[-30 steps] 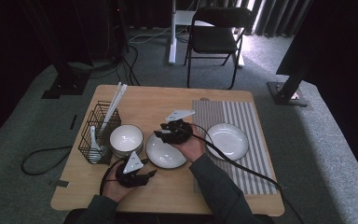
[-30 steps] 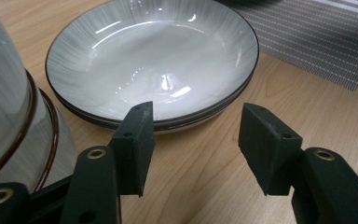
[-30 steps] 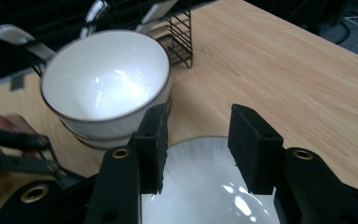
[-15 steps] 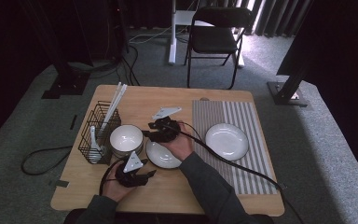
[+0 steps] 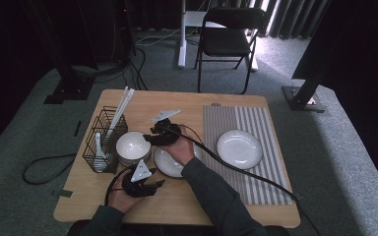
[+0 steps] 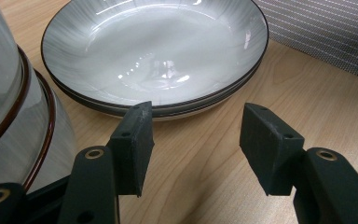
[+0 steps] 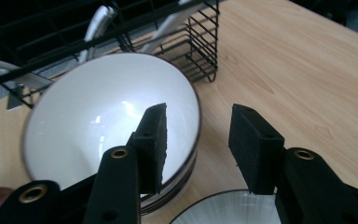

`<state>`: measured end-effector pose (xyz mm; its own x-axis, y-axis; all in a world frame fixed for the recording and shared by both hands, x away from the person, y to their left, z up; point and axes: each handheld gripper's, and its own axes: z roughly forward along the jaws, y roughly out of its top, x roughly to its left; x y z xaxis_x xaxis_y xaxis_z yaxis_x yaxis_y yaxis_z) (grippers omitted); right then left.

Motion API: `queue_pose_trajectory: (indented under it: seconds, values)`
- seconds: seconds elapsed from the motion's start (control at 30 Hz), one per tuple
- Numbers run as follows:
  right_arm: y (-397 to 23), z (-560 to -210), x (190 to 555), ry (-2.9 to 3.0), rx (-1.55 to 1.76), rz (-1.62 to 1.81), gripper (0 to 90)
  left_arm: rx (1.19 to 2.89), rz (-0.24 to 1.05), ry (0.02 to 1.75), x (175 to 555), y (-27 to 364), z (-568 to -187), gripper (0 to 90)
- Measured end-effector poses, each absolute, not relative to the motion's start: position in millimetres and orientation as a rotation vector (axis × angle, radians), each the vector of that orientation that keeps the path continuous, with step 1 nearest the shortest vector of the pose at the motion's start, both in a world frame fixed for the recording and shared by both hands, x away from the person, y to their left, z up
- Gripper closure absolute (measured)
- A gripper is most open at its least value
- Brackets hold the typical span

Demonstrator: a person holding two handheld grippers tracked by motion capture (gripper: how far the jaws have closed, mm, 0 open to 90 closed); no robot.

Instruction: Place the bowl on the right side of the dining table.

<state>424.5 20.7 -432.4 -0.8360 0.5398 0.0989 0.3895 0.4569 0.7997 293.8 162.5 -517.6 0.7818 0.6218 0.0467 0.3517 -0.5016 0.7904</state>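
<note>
My right gripper (image 7: 198, 140) has slid over from the plates (image 5: 170, 162) to the bowl (image 7: 107, 116), jaws apart astride its rim (probably not touching); left gripper (image 6: 193, 140) waits, open and empty.

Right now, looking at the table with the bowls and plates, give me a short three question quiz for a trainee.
1. True or false: the right gripper is clamped on the bowl stack.
2. Which lies on the striped mat? A) a lone plate B) the wire rack C) the bowls
3. Fill in: the left gripper points at a stack of ____ on the wooden table.

Key
1. False; its jaws stand open at the bowl's rim.
2. A
3. plates
</note>
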Motion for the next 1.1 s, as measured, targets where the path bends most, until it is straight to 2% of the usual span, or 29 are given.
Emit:
queue_pose_trajectory:
  seconds: [0.43,0.57,0.83,1.1]
  values:
    - [40,-453,438,2.6,0.876,1.268,58.4,2.148,0.417,0.719,294,163,-518,44.3]
    - [41,-459,441,2.618,0.895,1.25,63.7,2.151,0.42,0.718,294,162,-518,44.0]
    - [44,-468,445,2.646,0.937,1.262,66.7,2.155,0.419,0.717,294,162,-518,43.9]
    - [46,-472,447,2.643,0.984,1.299,78.1,2.15,0.426,0.721,294,163,-517,43.8]
